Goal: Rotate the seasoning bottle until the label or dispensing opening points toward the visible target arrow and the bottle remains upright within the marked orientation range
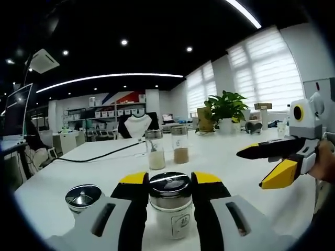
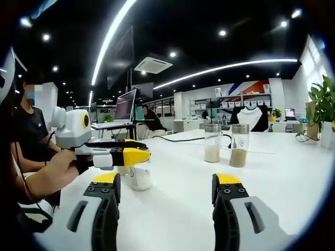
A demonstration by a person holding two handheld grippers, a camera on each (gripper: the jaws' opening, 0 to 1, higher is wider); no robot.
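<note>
big white tabletop (image 1: 225,157) runs across both views, a black cable lying on it toward 10 o'clock in the left gripper view. no target arrow or marked range can be made out on it.

left gripper (image 1: 170,184) w/ yellow-tipped black jaws rises from 6 o'clock, and its jaws sit either side of the seasoning bottle (image 1: 171,209), a short clear glass jar w/ shiny metal lid and a small label facing the camera. jaws look pressed on the jar's upper part just under the lid, pinching it; contact seems real but tight grip can't be confirmed. jar stands upright on the table.

right gripper (image 2: 171,188) is spread wide w/ nothing between its jaws. in its view the left gripper comes in from 9 o'clock over the same jar.

two tall clear glass shakers w/ metal caps (image 1: 167,149) stand side by side well beyond, at 12 o'clock of the jar, one w/ pale powder, one w/ brown.

small round metal-lidded jar (image 1: 82,197) sits just beside the left jaw at 9 o'clock.

handling, my guess: glass is stiff, smooth, slippery and breakable, prob light-to-medium since partly full. hold on the body below the lid, firm, twist slowly so it doesn't tip.
</note>
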